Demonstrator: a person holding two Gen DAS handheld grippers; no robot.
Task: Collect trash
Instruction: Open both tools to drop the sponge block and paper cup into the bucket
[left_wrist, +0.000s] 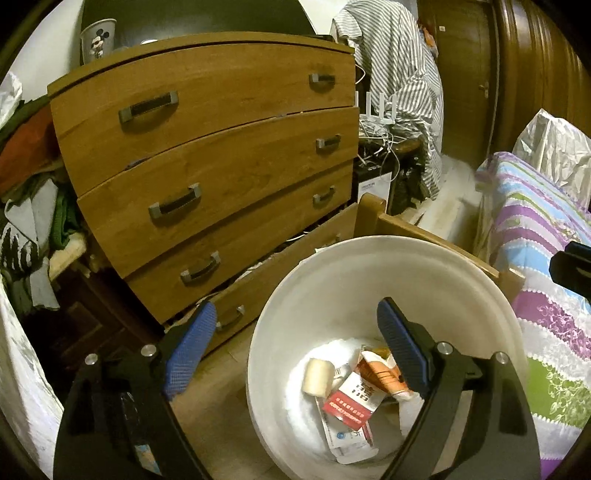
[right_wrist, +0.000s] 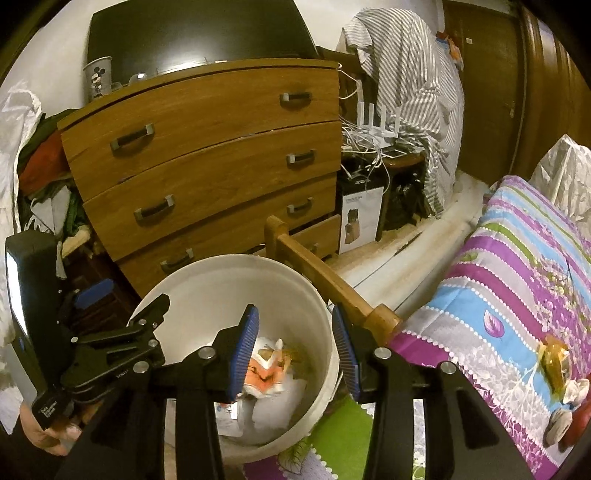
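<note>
A matt white plastic bucket (left_wrist: 388, 280) holds paper packaging (left_wrist: 351, 402) beside a smooth wood-grain dresser (left_wrist: 207, 155).

A wooden chest of drawers (left_wrist: 207, 155) fills the centre left; a dark wooden door (left_wrist: 469, 74) stands upper right, a bed (right_wrist: 517, 280) lower right.

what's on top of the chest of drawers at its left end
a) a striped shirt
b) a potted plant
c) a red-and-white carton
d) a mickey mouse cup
d: a white Mickey Mouse cup stands on the left end of the chest of drawers; the red-and-white carton lies in the white bucket, and the striped shirt hangs to the right of the chest.
</note>
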